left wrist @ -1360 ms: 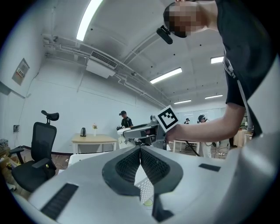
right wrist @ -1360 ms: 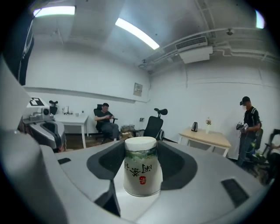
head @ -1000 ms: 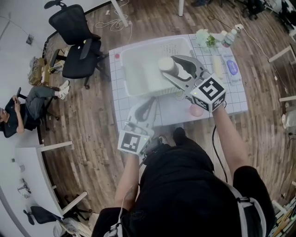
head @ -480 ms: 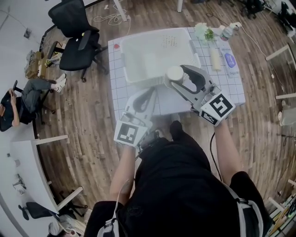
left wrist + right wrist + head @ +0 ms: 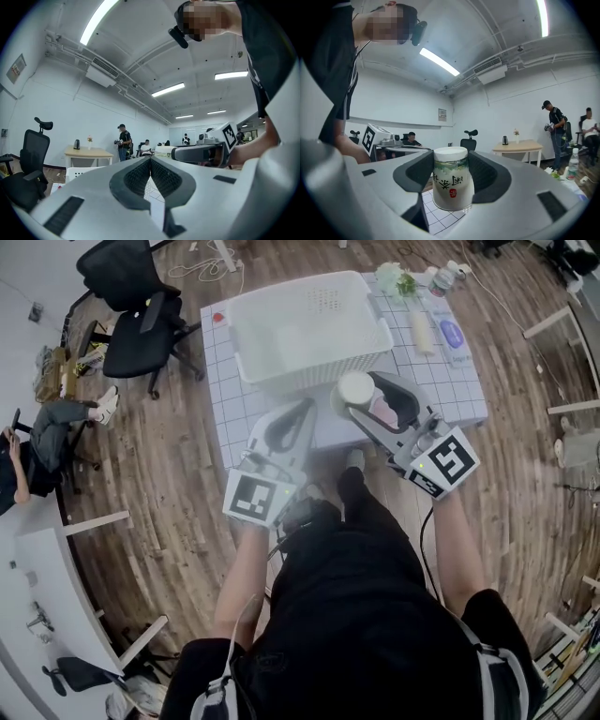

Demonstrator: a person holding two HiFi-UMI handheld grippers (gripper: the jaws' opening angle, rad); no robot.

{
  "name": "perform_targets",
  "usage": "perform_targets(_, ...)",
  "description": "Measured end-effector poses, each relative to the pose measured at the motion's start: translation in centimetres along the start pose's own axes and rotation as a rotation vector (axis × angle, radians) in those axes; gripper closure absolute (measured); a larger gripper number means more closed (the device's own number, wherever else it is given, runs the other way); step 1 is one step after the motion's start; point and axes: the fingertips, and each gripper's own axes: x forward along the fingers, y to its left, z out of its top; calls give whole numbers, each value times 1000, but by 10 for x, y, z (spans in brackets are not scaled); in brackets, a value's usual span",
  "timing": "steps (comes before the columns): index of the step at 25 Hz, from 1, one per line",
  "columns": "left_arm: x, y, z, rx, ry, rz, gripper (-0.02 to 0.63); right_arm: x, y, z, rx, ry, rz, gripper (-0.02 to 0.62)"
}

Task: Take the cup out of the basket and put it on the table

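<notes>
A white paper cup [image 5: 451,183] with green print and a white lid stands upright between the pads of my right gripper [image 5: 451,180], which is shut on it. In the head view the cup [image 5: 356,389] and the right gripper [image 5: 361,396] are over the white gridded table [image 5: 225,413], just in front of the white plastic basket [image 5: 309,329]. My left gripper [image 5: 300,411] is at the table's near edge, left of the cup. Its jaws [image 5: 150,169] meet with nothing between them.
A pink object [image 5: 384,412] lies on the table under the right gripper. Flowers [image 5: 395,280], a bottle [image 5: 439,277], a cream tube [image 5: 422,332] and a blue-labelled item [image 5: 453,335] line the table's right side. A black office chair [image 5: 131,310] stands at the left.
The right gripper has carried the cup from over the basket toward the table's near edge. The left gripper has shifted a little up and forward, still shut.
</notes>
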Motion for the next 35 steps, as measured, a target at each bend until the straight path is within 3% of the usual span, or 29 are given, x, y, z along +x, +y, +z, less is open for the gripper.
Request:
perform_targets(7, -4, -14, 9, 23, -5, 0, 597, -17, 15, 6, -10, -14, 18, 347)
perform_targets(20, 7, -42, 16, 55, -16, 80, 597, -49, 7, 14, 0, -53, 99, 347)
perform_targets(35, 25, -65, 19, 63, -21, 99, 597, -74, -6, 22, -4, -73, 110, 347)
